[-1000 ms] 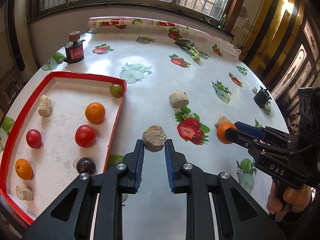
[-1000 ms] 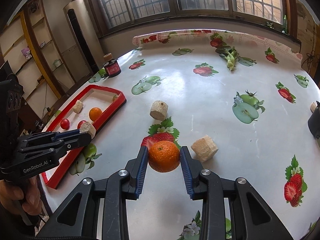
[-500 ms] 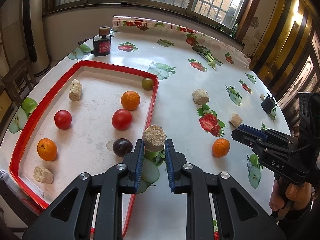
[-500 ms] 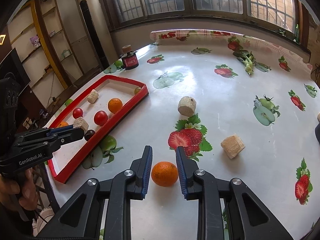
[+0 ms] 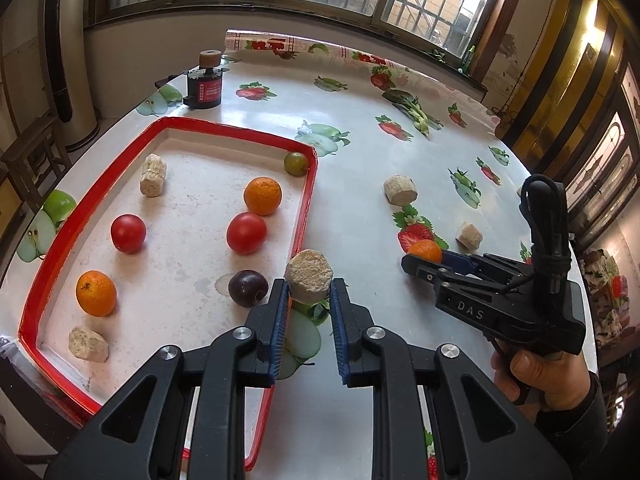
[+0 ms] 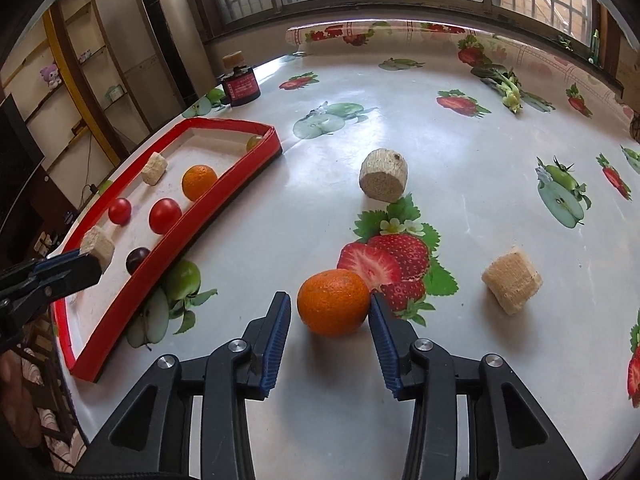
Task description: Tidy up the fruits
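Observation:
My left gripper [image 5: 308, 296] is shut on a beige chunk [image 5: 309, 282] and holds it above the right rim of the red tray [image 5: 168, 122]. On the tray lie two oranges [image 5: 262, 196], two red tomatoes [image 5: 246, 233], a dark plum [image 5: 248, 288], a green fruit [image 5: 296, 163] and two beige chunks [image 5: 153, 175]. My right gripper [image 6: 330, 316] is low over the table and its jaws are opening. An orange [image 6: 333, 302] rests on the table between them; the left pad [image 6: 280, 320] stands clear of it, the right pad sits at its edge.
Two more beige chunks [image 6: 384, 176] [image 6: 512, 280] lie on the fruit-print tablecloth right of the tray [image 6: 224, 184]. A black jar with a red label [image 5: 205, 88] stands at the far left. A person's hand [image 5: 540, 372] holds the right gripper.
The left gripper carried its chunk leftward from mid-table to the tray's right rim. The right gripper set the orange on the table, let go, sank, and its jaws now stand wider around it.

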The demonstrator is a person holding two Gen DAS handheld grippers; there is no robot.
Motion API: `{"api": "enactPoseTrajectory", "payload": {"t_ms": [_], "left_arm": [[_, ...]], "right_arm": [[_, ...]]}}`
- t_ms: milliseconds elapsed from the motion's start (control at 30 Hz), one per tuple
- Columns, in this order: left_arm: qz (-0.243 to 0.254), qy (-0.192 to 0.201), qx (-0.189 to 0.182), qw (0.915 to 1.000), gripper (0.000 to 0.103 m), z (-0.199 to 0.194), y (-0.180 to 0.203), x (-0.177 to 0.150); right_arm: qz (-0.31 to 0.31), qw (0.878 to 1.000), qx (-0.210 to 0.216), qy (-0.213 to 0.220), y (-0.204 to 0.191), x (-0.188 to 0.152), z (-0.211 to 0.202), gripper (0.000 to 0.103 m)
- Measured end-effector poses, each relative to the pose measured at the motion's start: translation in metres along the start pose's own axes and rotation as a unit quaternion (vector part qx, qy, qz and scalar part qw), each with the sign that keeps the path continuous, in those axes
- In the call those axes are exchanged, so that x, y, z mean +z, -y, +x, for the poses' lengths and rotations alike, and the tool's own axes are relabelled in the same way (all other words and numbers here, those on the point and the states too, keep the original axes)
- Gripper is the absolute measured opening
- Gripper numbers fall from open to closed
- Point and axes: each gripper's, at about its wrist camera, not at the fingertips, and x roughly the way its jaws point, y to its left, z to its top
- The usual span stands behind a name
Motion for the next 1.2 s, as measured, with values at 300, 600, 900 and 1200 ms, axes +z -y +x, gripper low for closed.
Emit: {"api": "enactPoseTrajectory", "payload": {"t_ms": [300, 600, 900, 1200], "left_arm": [[-0.008, 0.005, 0.005, 0.9999, 0.018, -0.005, -0.012, 0.001], [-0.023, 0.012, 0.015, 0.9996, 0.018, -0.014, -0.031, -0.003], [-0.041, 0.017, 0.026, 0.9987, 0.018, -0.023, -0.055, -0.008], [-0.064, 0.018, 0.036, 0.9971, 0.018, -0.027, -0.083, -0.013]], "right_arm": [[-0.011, 1.0, 0.02, 0.013, -0.012, 0.003, -0.016, 0.036], [-0.045, 0.998, 0.036, 0.035, -0.044, 0.013, -0.039, 0.036], [-0.069, 0.996, 0.046, 0.038, -0.072, 0.02, -0.039, 0.036], [-0.09, 0.994, 0.056, 0.031, -0.096, 0.024, -0.031, 0.036]]}}
